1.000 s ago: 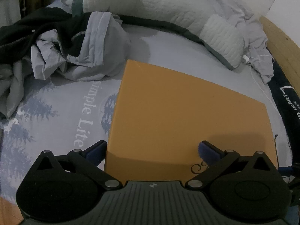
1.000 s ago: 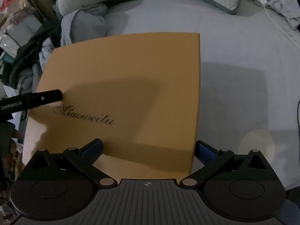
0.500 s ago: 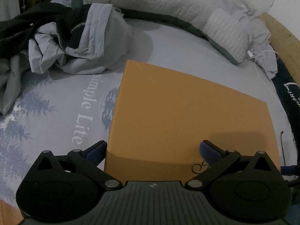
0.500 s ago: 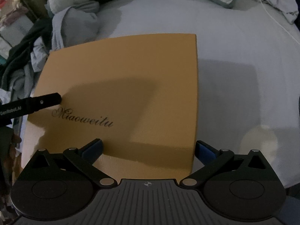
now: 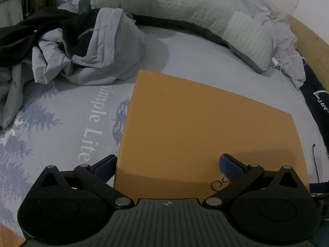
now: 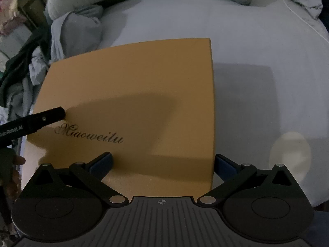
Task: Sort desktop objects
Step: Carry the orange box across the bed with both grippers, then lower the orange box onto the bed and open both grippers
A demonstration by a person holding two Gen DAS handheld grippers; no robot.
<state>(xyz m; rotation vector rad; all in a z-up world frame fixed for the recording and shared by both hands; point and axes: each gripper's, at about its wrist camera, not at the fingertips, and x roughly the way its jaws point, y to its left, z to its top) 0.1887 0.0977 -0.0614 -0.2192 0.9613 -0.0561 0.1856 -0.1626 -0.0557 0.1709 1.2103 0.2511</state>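
A flat orange box [image 5: 205, 127] printed "Miaoweitu" lies on a grey bedsheet; it also shows in the right wrist view [image 6: 131, 103]. My left gripper [image 5: 168, 165] is open and empty, its jaws wide apart over the box's near left corner. My right gripper [image 6: 163, 161] is open and empty over the box's near right corner, one blue pad on the lid and the other just past its right edge. The left gripper's black finger [image 6: 35, 120] reaches in over the box's left edge in the right wrist view.
Crumpled grey and black clothes [image 5: 82, 47] lie at the back left. A long white quilted pillow [image 5: 205, 6] runs along the back. A wooden bed frame [image 5: 308, 41] and a white charging cable [image 5: 287, 65] are at the right. The printed bedsheet [image 5: 61, 123] lies left of the box.
Both wrist views have drawn back and risen a little, so the box sits lower and more of the bed shows. Both grippers stay open.
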